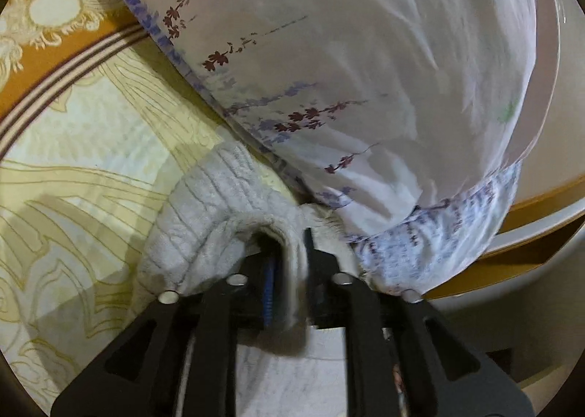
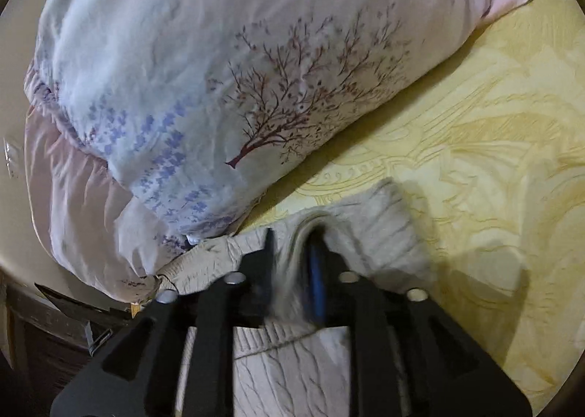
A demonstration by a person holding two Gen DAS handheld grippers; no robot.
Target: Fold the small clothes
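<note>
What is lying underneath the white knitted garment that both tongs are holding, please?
The yellow patterned bedspread shows beneath and around the knitted garment, whose far edge meets the floral pillow. Each of the tongs pinches a fold. Anything under the garment itself is covered.

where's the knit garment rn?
Low centre in both wrist views: the white knit garment lies on the yellow bedsheet against the floral pillow, pinched by the left claw and right claw.

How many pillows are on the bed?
1. One big flowery pillow lies on the yellow bedsheet, right behind the white knitted garment that both grippers pinch. The left view shows the same pillow. Others may lie out of view.
</note>
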